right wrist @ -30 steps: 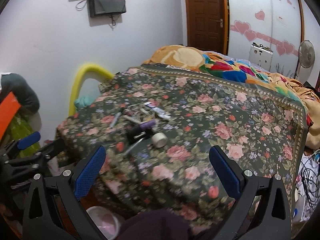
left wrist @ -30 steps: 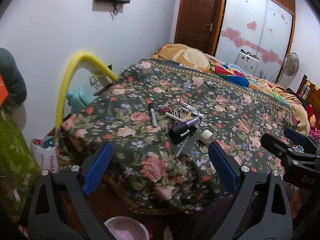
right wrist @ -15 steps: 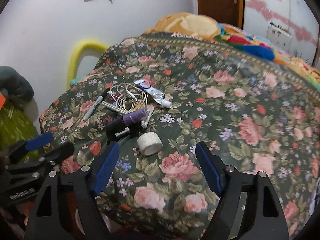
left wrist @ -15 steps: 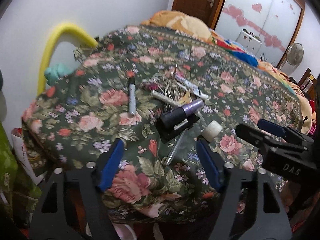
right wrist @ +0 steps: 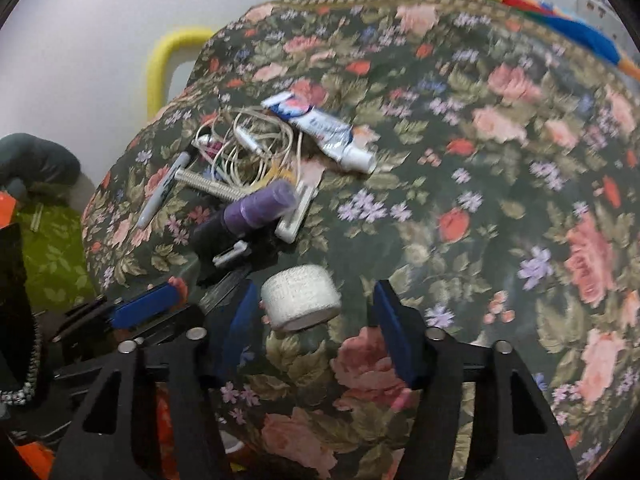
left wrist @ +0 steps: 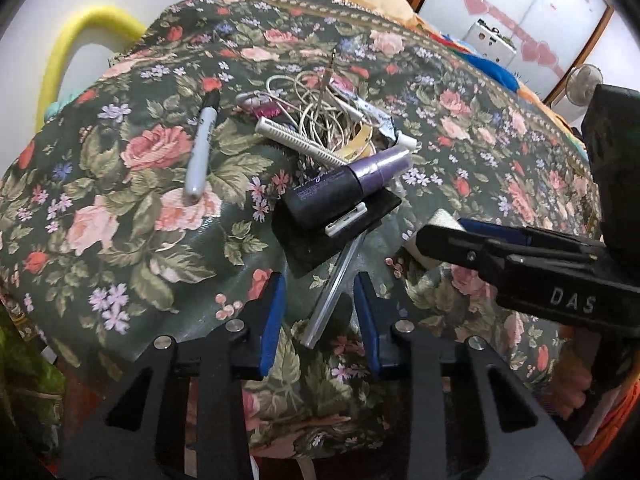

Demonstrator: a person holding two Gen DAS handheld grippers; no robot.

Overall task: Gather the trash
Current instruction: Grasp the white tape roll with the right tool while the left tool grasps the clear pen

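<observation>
A pile of small trash lies on a floral blanket (left wrist: 120, 208): a grey marker (left wrist: 201, 144), a purple-and-black bottle (left wrist: 348, 184), tangled white cord (left wrist: 320, 116), a squeezed tube (right wrist: 320, 130) and a white tape roll (right wrist: 302, 296). My left gripper (left wrist: 318, 320) is open, its blue pads on either side of a silver pen (left wrist: 334, 292), not touching it. My right gripper (right wrist: 314, 332) is open with the tape roll between its fingers near the left pad; it also shows in the left wrist view (left wrist: 500, 248).
A yellow foam-padded bar (left wrist: 72, 44) stands at the wall beyond the blanket's left edge. A black flat card (left wrist: 340, 232) lies under the bottle. An orange and multicoloured quilt (right wrist: 560, 4) lies further back. A white cabinet with pink hearts (left wrist: 520, 8) stands behind.
Both grippers have moved down and forward to the pile. The left jaws have narrowed around the silver pen. The right jaws have come around the tape roll.
</observation>
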